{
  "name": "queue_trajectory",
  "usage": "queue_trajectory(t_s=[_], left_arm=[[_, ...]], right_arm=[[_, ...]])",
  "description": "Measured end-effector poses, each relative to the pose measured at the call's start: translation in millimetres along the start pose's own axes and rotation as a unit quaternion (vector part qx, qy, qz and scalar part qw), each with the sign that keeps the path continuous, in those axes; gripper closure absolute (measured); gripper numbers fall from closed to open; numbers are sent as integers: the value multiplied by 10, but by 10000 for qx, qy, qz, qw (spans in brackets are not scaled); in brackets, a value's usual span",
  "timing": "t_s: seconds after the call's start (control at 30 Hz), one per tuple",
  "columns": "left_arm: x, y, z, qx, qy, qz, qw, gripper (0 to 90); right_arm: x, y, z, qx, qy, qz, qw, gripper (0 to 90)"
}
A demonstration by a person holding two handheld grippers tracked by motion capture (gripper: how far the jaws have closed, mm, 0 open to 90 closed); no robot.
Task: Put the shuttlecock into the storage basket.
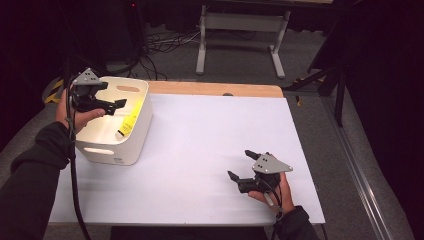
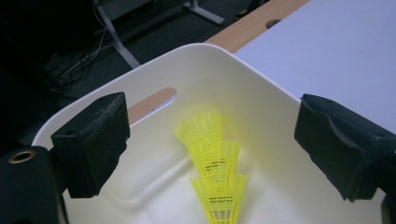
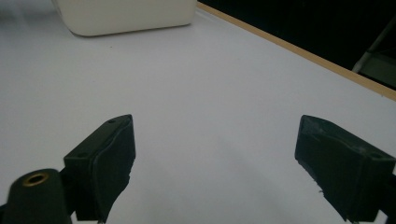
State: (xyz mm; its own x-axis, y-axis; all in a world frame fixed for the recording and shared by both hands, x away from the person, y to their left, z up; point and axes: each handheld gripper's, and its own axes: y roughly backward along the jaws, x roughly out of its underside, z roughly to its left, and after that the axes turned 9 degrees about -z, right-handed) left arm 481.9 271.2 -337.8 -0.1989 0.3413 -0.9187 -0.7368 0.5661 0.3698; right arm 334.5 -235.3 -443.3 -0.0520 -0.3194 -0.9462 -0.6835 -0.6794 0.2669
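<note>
The left claw [image 2: 212, 149] hangs wide apart over the white bin [image 2: 261, 102]. Its own view shows three yellow shuttlecocks [image 2: 217, 172] stacked inside; from high up they look like one yellow stripe. The right claw [image 1: 243, 165] is apart above the bare worktop [image 1: 200, 145].

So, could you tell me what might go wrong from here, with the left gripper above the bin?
The stacked yellow mesh shuttlecocks lie against the wall of the white plastic bin, so the open left gripper may strike the wall or crush the mesh. The bin could also slide, since the open right gripper isn't bracing it.
</note>
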Motion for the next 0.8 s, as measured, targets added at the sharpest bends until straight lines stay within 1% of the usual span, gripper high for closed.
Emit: queue_trajectory(t_s=[0.03, 0.07, 0.1, 0.13, 0.2, 0.23, 0.27, 0.3, 0.37, 0.4, 0.43, 0.47, 0.5, 0.57, 0.63, 0.73, 0.8], left_arm=[[0, 0, 0, 0, 0, 0, 10000, 112], [-22, 43, -21, 46, -24, -120, 9999, 112], [-22, 43, -21, 46, -24, -120, 9999, 112], [-45, 74, -54, 50, -76, -215, 9997, 112], [-55, 94, -74, 79, -72, -260, 9996, 112], [-67, 111, -93, 91, -106, -305, 9994, 112], [-90, 153, -123, 120, -139, -414, 9990, 112], [-99, 173, -134, 126, -161, -454, 9988, 112], [-104, 186, -152, 126, -148, -498, 9986, 112], [-110, 199, -166, 155, -171, -504, 9985, 112], [-120, 215, -196, 127, -261, -535, 9981, 112], [-125, 232, -217, 130, -306, -579, 9978, 111], [-129, 244, -230, 175, -276, -620, 9975, 111], [-133, 261, -258, 165, -319, -664, 9971, 108], [-132, 286, -314, 178, -399, -697, 9966, 102], [-123, 302, -346, 211, -395, -760, 9961, 96], [-112, 311, -387, 232, -442, -794, 9956, 92]], right_arm=[[0, 0, 0, 0, 0, 0, 10000, 130], [-1, -1, 3, 3, 2, -2, 10000, 130], [-1, -1, 3, 3, 2, -2, 10000, 130], [-2, -3, 6, 11, 22, 9, 10000, 129], [-3, -3, 7, 22, 29, 8, 10000, 129], [-3, -1, 7, 29, 28, 1, 10000, 128], [-5, 2, 8, 49, 62, 13, 10000, 128], [-5, 4, 6, 53, 59, 8, 10000, 128], [-4, 7, 2, 54, 51, 0, 10000, 127], [-4, 7, 2, 54, 51, 0, 10000, 127], [-4, 7, 1, 61, 54, 1, 10000, 127], [-5, 10, 0, 65, 58, -4, 10000, 126], [-6, 13, -1, 70, 53, -12, 10000, 126], [-9, 16, -3, 84, 61, -19, 9999, 125], [-10, 18, -4, 89, 58, -16, 9999, 125], [-11, 21, 0, 94, 75, -5, 9999, 125], [-13, 22, 2, 98, 74, -13, 9999, 126]])
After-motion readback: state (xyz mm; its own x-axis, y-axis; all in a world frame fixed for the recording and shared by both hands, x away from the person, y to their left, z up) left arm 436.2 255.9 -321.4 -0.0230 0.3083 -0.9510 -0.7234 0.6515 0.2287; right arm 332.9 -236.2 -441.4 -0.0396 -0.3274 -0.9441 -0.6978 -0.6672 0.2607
